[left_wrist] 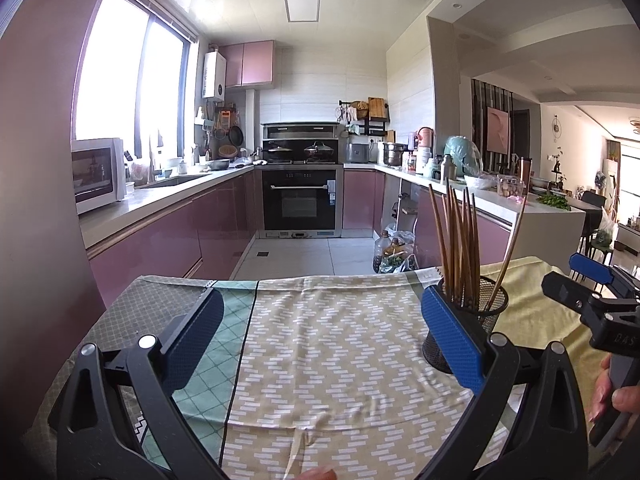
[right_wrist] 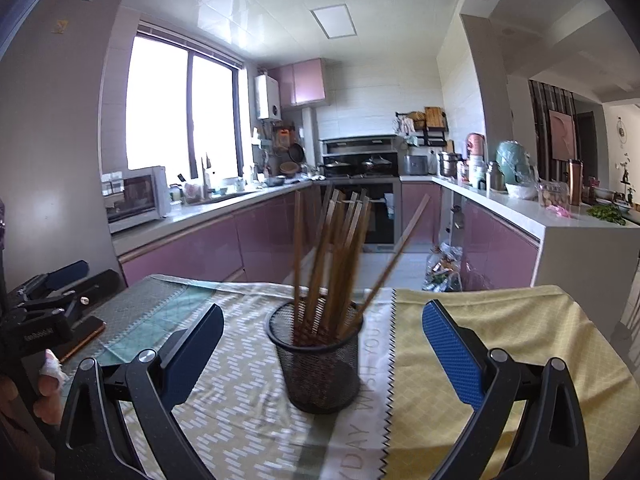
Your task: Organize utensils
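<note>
black wire mesh formed the one holder, which stood on the cloth-covered table in the left wrist view, just behind the right finger of the left gripper, spread wide and empty. roughly ten wooden chopsticks stood in it, one leaning apart.

from the right wrist, the holder sat between the fingers of the right gripper, also wide open and holding nothing, likely lined up to grasp it. chopsticks fanned loosely; blur prevented an exact count.

Two low wrist views facing the kitchen, sharing the mesh cup and tablecloth.
</note>
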A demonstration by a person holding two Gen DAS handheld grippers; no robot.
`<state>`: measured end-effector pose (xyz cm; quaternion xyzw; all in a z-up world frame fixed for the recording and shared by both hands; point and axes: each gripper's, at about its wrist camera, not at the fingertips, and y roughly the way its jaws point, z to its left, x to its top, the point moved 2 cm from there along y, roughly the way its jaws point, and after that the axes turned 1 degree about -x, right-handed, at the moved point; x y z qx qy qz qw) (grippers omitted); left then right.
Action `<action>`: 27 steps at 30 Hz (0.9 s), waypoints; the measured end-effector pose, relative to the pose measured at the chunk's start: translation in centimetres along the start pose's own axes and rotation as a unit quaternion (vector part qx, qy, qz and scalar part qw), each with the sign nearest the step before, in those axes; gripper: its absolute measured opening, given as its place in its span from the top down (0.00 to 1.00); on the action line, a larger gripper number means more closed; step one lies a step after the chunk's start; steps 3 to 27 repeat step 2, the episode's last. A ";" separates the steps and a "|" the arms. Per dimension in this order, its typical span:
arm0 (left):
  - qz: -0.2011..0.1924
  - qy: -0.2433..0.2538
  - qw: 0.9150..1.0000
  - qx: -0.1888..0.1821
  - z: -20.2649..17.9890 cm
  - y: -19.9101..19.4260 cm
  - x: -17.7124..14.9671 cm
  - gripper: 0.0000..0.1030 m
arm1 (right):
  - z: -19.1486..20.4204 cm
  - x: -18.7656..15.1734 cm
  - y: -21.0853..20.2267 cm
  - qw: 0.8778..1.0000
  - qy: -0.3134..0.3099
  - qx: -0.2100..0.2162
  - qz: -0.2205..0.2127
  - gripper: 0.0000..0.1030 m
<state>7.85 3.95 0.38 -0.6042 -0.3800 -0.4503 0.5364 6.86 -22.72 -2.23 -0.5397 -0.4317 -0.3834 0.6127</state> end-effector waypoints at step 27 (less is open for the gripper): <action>0.020 0.002 1.000 0.006 1.1 1.1 -0.5 0.05 | -2.4 -0.7 1.4 0.998 0.003 -0.037 0.041 0.06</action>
